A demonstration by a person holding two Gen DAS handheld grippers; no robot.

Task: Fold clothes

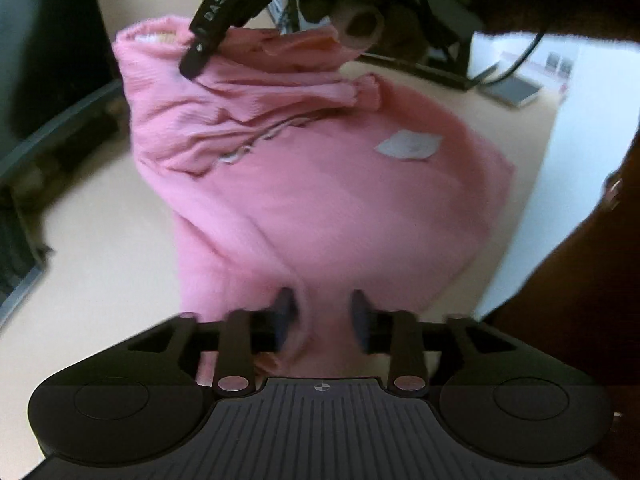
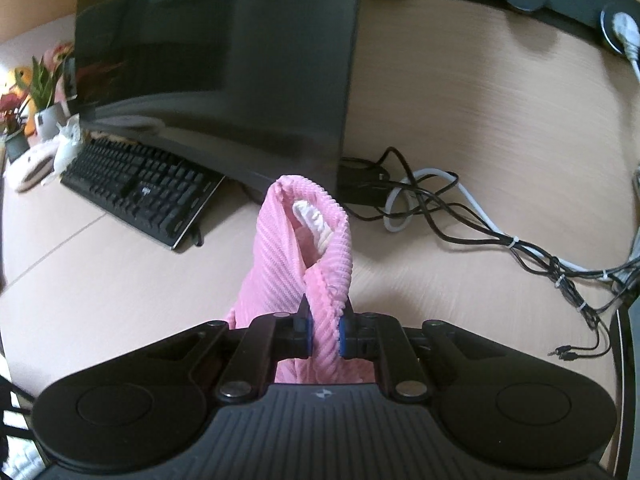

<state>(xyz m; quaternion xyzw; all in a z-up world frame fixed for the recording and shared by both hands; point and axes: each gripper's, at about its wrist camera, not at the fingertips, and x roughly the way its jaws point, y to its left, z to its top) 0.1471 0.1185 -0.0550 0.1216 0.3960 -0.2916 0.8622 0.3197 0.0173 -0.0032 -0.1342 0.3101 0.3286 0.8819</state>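
A pink ribbed garment [image 1: 320,184] lies across the light wooden desk [image 1: 100,248], with a white label [image 1: 408,146] showing on it. My left gripper [image 1: 323,312] is shut on the near edge of the garment, with pink cloth bunched between its blue pads. In the left wrist view, the right gripper [image 1: 192,68] pinches the far corner of the garment at the top. In the right wrist view, my right gripper [image 2: 324,328] is shut on a folded pink ribbed band [image 2: 316,248] that stands up above the fingers.
A dark monitor [image 2: 216,68] and a black keyboard [image 2: 140,188] stand on the desk beyond the right gripper. Tangled black and white cables [image 2: 460,216] lie at the right. Potted plants [image 2: 28,96] sit at far left. A monitor stand [image 1: 440,64] stands behind the garment.
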